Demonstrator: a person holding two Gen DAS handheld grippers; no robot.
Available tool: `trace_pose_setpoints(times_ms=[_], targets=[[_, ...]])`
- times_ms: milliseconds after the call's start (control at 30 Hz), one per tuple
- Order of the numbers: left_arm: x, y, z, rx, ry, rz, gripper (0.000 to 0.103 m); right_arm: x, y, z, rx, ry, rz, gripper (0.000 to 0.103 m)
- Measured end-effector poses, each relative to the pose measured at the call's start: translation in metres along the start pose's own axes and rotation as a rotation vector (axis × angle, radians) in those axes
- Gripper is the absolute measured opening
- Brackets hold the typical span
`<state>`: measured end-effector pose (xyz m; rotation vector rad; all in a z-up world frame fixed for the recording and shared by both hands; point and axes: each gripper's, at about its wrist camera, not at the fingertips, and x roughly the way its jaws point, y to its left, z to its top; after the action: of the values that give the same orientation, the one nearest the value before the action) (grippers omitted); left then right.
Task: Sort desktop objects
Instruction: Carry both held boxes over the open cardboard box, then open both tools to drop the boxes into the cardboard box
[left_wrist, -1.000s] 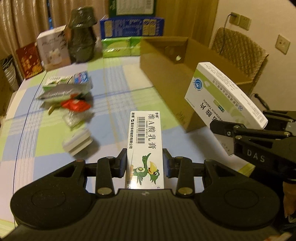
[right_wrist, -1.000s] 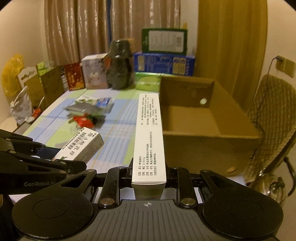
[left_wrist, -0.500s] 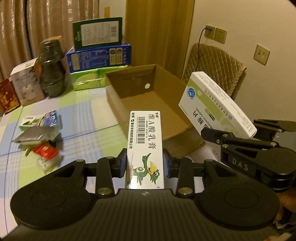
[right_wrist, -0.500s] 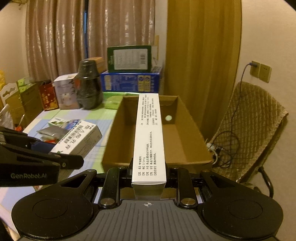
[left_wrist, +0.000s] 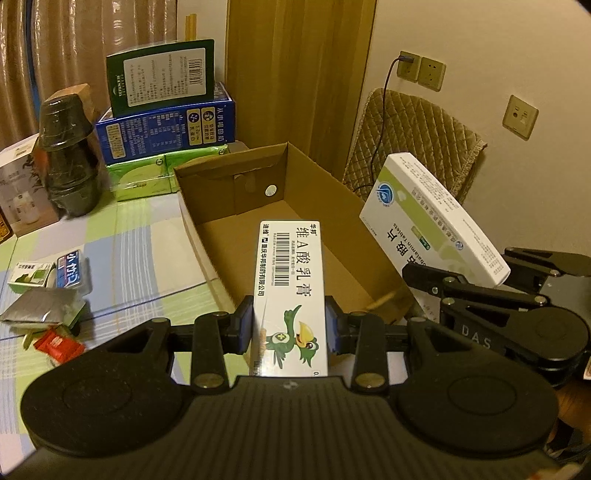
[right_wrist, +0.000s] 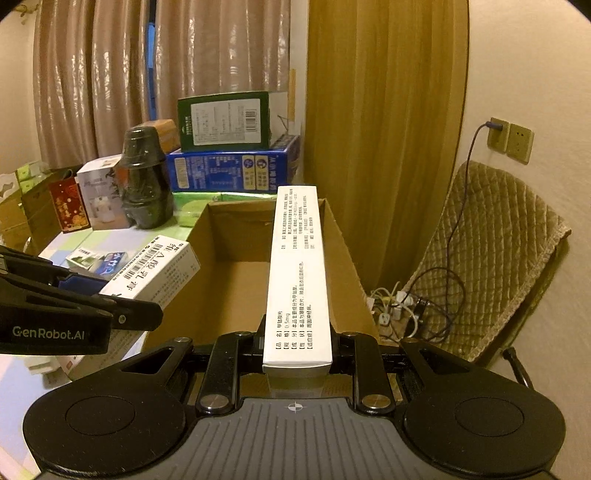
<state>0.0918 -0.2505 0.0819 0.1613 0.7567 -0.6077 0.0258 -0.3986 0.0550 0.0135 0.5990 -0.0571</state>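
- The left gripper (left_wrist: 290, 328) is clamped on a white ointment box (left_wrist: 290, 291) printed with a barcode and a green cartoon bird; its blue pads (left_wrist: 244, 325) press both long sides, and the box points forward over the near end of the open cardboard box (left_wrist: 207, 236).
- The right gripper (right_wrist: 297, 345) is clenched on a long white tablet box (right_wrist: 297, 273) with black print on its narrow top face — the box reaches out over the cardboard box's hollow (right_wrist: 236, 291).
- In the left wrist view the same tablet box (left_wrist: 432, 218) shows its green-and-white face, tilted, held up at the right of the cardboard box; the right gripper's black body sits below it at the right edge.
- In the right wrist view the ointment box (right_wrist: 155, 269) shows at the left, just beside the cardboard box's left wall.
- The cardboard box stands on a checked tablecloth (left_wrist: 147, 236) at the table's right side; no item shows on the visible part of its floor.
- On the cloth at the left lie small items still unsorted: a silver foil pouch (left_wrist: 40, 310), a red packet (left_wrist: 57, 345), a small blue-labelled pack (left_wrist: 72, 273) and a little green-and-white box (left_wrist: 31, 282).
- At the far end — a stack of green, blue and dark green cartons (left_wrist: 166, 122) and a dark wrapped jar (left_wrist: 70, 155).
- A quilted chair (right_wrist: 491, 258) stands at the right by the wall.
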Motion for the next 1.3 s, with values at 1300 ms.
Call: trace_pose_setpoints(times_ms=[1300], targets=[[0.089,0.023,0.034,-0.094,0.005,0.000,0.033,0.085,-0.034,0.012,0.078,0.027,0.022,0.044]])
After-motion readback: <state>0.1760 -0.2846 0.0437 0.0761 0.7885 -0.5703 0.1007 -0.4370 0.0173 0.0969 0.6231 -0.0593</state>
